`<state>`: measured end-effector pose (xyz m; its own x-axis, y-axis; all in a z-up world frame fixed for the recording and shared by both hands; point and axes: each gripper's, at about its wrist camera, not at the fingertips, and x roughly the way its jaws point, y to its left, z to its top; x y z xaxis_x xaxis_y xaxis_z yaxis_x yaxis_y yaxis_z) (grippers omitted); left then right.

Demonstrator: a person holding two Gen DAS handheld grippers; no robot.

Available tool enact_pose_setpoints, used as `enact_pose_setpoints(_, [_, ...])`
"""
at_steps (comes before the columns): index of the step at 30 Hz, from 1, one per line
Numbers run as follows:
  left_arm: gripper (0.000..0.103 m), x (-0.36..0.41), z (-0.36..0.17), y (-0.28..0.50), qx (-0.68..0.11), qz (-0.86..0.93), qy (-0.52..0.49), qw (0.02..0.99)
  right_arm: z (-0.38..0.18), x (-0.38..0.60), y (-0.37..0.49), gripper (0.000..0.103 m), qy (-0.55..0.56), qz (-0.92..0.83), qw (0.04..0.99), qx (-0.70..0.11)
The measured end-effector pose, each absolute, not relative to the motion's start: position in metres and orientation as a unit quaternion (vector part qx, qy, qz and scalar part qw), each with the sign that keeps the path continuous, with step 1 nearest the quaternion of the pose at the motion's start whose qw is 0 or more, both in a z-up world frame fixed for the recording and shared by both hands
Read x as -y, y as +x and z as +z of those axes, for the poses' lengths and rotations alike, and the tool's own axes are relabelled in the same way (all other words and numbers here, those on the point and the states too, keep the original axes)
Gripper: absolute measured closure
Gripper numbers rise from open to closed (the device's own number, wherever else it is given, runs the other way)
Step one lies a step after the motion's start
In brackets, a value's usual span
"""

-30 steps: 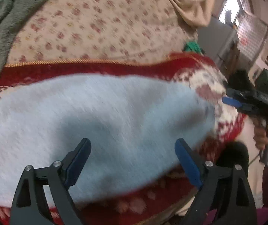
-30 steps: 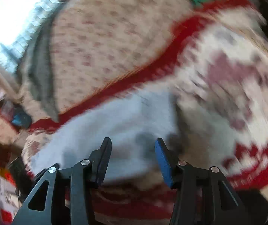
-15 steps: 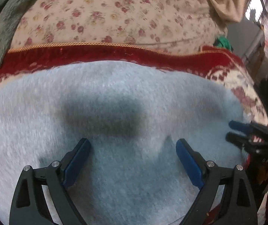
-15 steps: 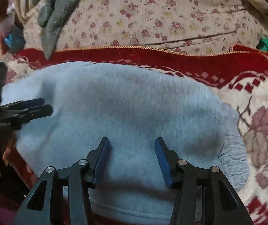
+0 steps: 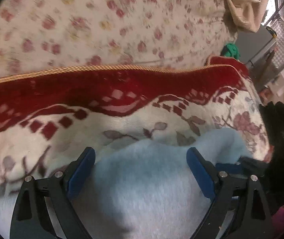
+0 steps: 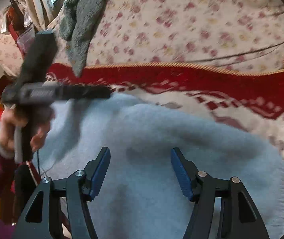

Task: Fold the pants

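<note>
The pale blue fleece pants (image 6: 161, 139) lie on a red and cream flowered blanket (image 5: 122, 103). In the left wrist view the pants (image 5: 145, 179) fill the lower middle, and my left gripper (image 5: 141, 162) is open over their far edge, nothing between its pads. My right gripper (image 6: 140, 164) is open just above the pants, empty. The left gripper also shows in the right wrist view (image 6: 102, 92), blurred, at the pants' far left edge, held by a hand. The right gripper's tip shows in the left wrist view (image 5: 241, 162) at the pants' right edge.
A floral bedsheet (image 5: 102, 23) lies beyond the blanket's gold-corded edge. A grey-green cloth (image 6: 82, 20) lies on it at the back left. A small green thing (image 5: 230, 49) and beige fabric (image 5: 241, 4) are at the far right. Room clutter is beyond the bed.
Both grippers have pulled back toward the pants' near part and tilted. More blanket now shows beyond the pants. The left gripper has lifted to the pants' far left edge. Both stay open.
</note>
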<state>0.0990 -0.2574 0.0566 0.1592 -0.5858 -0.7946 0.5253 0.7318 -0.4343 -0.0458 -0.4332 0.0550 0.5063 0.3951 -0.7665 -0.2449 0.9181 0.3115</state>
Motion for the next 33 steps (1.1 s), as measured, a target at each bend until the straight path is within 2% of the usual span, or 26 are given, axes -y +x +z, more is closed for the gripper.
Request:
enact_pose_setpoints(7, [0.011,0.284,0.029,0.133,-0.603,-0.391,-0.013,0.695,0.047,0.442,-0.042,0.034,0.114,0.203,0.855,-0.464])
enact_pose_setpoints(8, [0.015,0.289,0.025,0.134,-0.615,-0.402,-0.016,0.678,0.047,0.442,-0.042,0.034,0.114,0.204,0.855,-0.464])
enact_pose_setpoints(9, [0.033,0.294,0.024,0.132,-0.621,-0.415,-0.014,0.664,0.047,0.441,-0.042,0.033,0.112,0.205,0.855,-0.464])
enact_pose_setpoints(10, [0.045,0.297,0.024,0.129,-0.62,-0.419,-0.005,0.663,0.047,0.44,-0.042,0.033,0.109,0.206,0.855,-0.464])
enact_pose_setpoints(11, [0.063,0.299,0.023,0.126,-0.621,-0.423,0.01,0.66,0.047,0.439,-0.042,0.033,0.105,0.206,0.855,-0.465])
enact_pose_setpoints(13, [0.067,0.302,0.021,0.122,-0.619,-0.427,0.032,0.658,0.048,0.437,-0.041,0.032,0.104,0.204,0.854,-0.467])
enact_pose_setpoints(15, [0.08,0.299,0.021,0.124,-0.613,-0.423,0.027,0.666,0.053,0.436,-0.04,0.032,0.102,0.203,0.858,-0.461])
enact_pose_setpoints(16, [0.083,0.295,0.025,0.126,-0.602,-0.423,0.019,0.677,0.055,0.435,-0.04,0.032,0.099,0.203,0.86,-0.457])
enact_pose_setpoints(17, [0.094,0.291,0.029,0.129,-0.59,-0.422,0.012,0.688,0.056,0.433,-0.039,0.032,0.096,0.202,0.861,-0.456])
enact_pose_setpoints(18, [0.095,0.286,0.032,0.133,-0.578,-0.416,0.002,0.702,0.055,0.432,-0.038,0.032,0.092,0.198,0.863,-0.456])
enact_pose_setpoints(20, [0.095,0.281,0.032,0.139,-0.575,-0.417,-0.026,0.704,0.052,0.431,-0.037,0.032,0.087,0.188,0.866,-0.455])
enact_pose_setpoints(24, [0.095,0.288,0.017,0.137,-0.562,-0.399,0.001,0.724,0.035,0.431,-0.035,0.032,0.064,0.166,0.871,-0.457])
enact_pose_setpoints(26, [0.095,0.285,0.004,0.142,-0.572,-0.388,-0.024,0.722,0.018,0.434,-0.033,0.032,0.071,0.159,0.871,-0.459])
enact_pose_setpoints(29, [0.093,0.278,0.003,0.14,-0.557,-0.378,-0.035,0.739,0.023,0.432,-0.036,0.032,0.059,0.153,0.875,-0.456])
enact_pose_setpoints(30, [0.086,0.271,0.006,0.142,-0.554,-0.364,-0.048,0.747,0.024,0.431,-0.036,0.032,0.054,0.152,0.874,-0.458])
enact_pose_setpoints(31, [0.072,0.266,0.009,0.144,-0.554,-0.354,-0.058,0.751,0.026,0.431,-0.037,0.031,0.051,0.15,0.872,-0.462])
enact_pose_setpoints(32, [0.04,0.257,0.014,0.144,-0.55,-0.345,-0.071,0.757,0.03,0.43,-0.038,0.031,0.049,0.148,0.87,-0.468])
enact_pose_setpoints(33, [0.023,0.247,0.022,0.143,-0.54,-0.343,-0.089,0.764,0.033,0.43,-0.038,0.03,0.05,0.148,0.868,-0.471])
